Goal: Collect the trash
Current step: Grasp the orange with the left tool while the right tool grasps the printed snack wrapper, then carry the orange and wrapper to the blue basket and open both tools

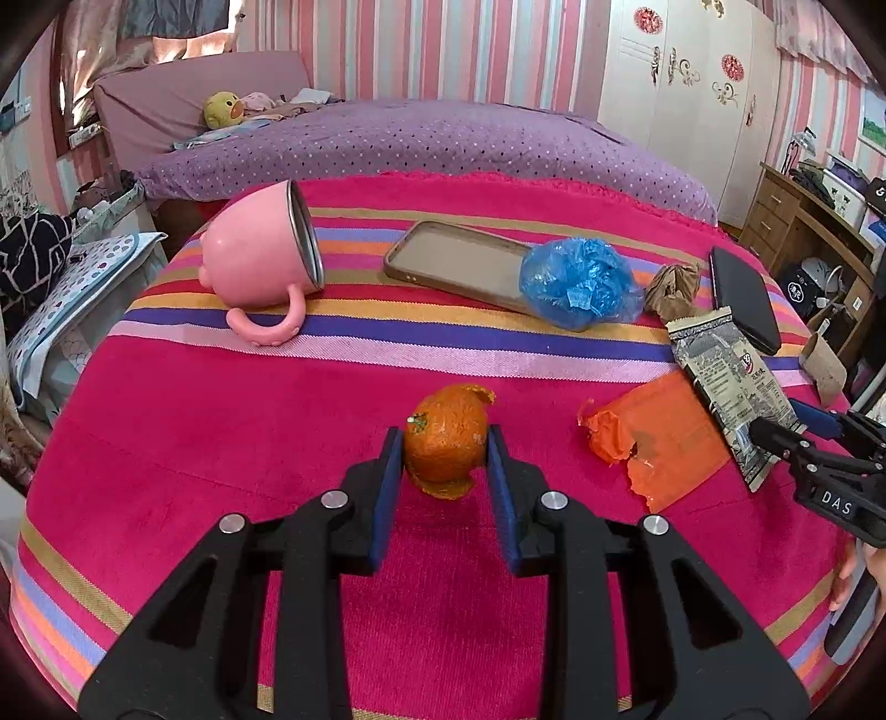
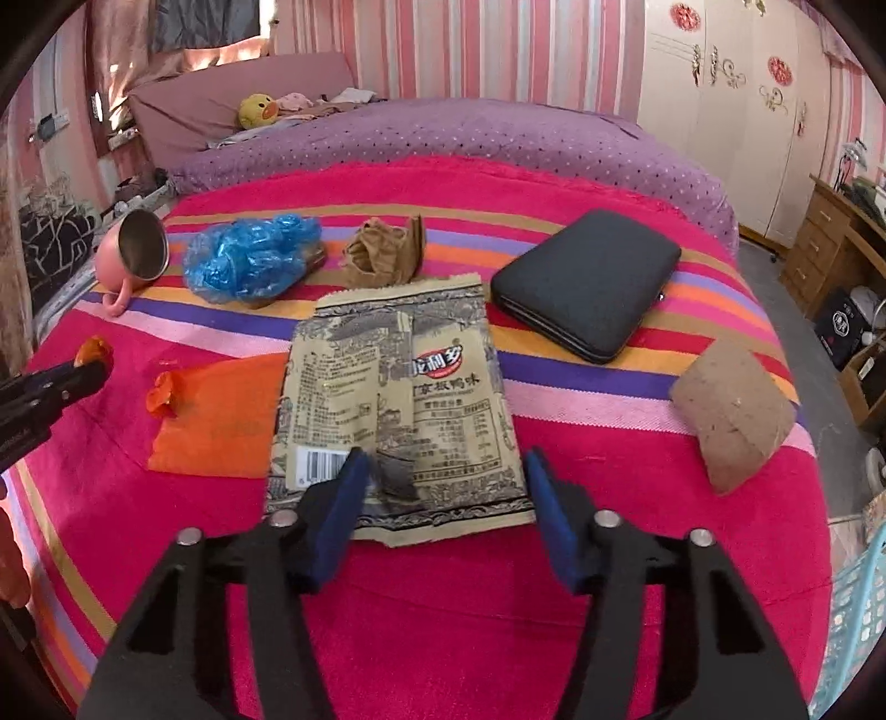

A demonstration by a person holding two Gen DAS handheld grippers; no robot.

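While dimpled and torn-edged, orange peel (image 1: 443, 443) sits tool-pinched.

Pink-and-white striped walls (image 1: 421, 50), a purple dotted bedspread (image 1: 443, 144), a cream wardrobe with floral decals (image 1: 686, 99), and a brown wooden desk (image 2: 830, 243) at right.

This is a bedroom in a home. A bed (image 1: 443, 138) with a purple dotted cover and a plush duck (image 1: 222, 109) by the headboard fills the middle, against pink striped walls (image 1: 443, 44). A white wardrobe (image 1: 686, 94) and a wooden desk (image 1: 786, 221) stand on the right.
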